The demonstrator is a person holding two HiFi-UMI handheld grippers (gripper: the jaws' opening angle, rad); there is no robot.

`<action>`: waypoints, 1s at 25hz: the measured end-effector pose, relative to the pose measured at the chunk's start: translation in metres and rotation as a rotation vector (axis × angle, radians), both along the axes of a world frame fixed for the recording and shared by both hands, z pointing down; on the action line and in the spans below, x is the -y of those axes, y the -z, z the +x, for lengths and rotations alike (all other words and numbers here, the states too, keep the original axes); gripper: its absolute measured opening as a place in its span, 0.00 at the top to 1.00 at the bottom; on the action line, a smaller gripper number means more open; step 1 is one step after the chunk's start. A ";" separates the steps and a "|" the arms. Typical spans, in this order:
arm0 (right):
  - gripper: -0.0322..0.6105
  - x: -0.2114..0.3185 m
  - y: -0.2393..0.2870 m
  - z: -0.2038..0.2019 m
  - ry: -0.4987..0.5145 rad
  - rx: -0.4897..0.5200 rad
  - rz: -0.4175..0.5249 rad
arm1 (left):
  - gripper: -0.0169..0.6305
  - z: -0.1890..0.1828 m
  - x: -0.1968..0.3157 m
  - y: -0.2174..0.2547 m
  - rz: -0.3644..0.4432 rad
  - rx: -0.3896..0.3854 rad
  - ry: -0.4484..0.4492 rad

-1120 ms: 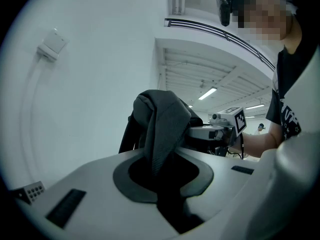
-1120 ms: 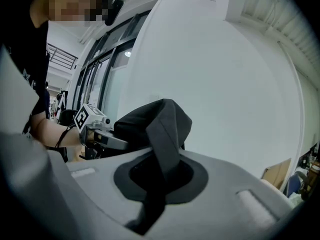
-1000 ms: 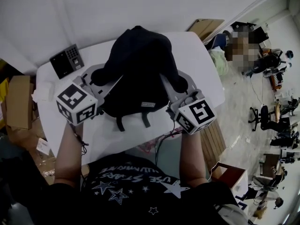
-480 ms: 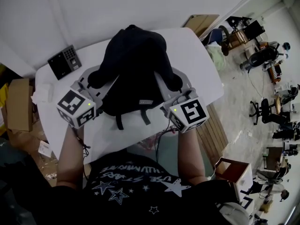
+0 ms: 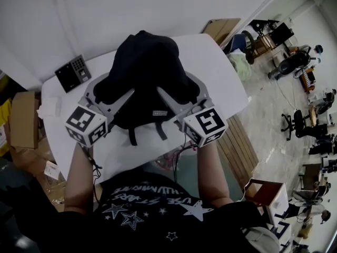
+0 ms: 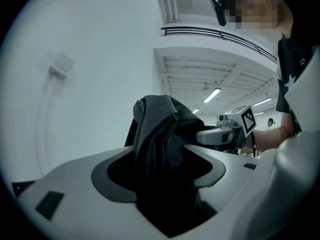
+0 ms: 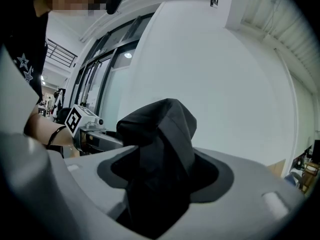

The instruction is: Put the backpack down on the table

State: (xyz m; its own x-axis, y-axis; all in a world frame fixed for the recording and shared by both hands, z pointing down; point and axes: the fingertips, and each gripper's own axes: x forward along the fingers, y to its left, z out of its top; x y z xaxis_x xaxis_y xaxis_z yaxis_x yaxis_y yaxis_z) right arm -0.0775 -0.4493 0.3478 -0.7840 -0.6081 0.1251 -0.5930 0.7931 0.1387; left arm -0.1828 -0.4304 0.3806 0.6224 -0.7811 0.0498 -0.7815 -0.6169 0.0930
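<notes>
Left gripper (image 5: 111,88): the jaws are spread wide and have just been opening. A fold of the black backpack (image 5: 145,75) stands up between them. The pads look clear of the cloth, though the dark fabric makes that hard to judge.
Right gripper (image 5: 179,88): the jaws are likewise parted wide and have just been opening. A hump of the bag's fabric rises in the gap between them, with nothing pinched.
Backpack: it sits slumped on the white table (image 5: 224,73), ahead of and between the two grippers, with one flank reaching into each open pair of jaws.
Straps (image 5: 132,137): two short ends lie on the tabletop between the marker cubes, behind the jaws on the person's side.
Keypad device (image 5: 73,73): it lies flat on the table past the left gripper's outer jaw, apart from the bag.
Cardboard box (image 5: 21,117): it is off the table, out beyond the left gripper's outer side.
</notes>
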 end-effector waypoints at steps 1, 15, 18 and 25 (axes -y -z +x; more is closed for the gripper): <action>0.47 -0.001 0.001 0.001 -0.007 0.003 0.000 | 0.54 0.000 -0.002 0.001 0.000 0.008 0.008; 0.42 -0.027 0.020 0.032 -0.059 0.049 0.025 | 0.49 -0.027 -0.033 0.012 -0.011 0.062 0.155; 0.42 -0.036 0.020 0.036 -0.052 0.049 0.033 | 0.49 -0.021 -0.042 0.012 -0.017 0.061 0.155; 0.42 -0.063 0.021 0.049 -0.042 0.057 0.059 | 0.49 -0.007 -0.070 0.015 0.016 0.072 0.199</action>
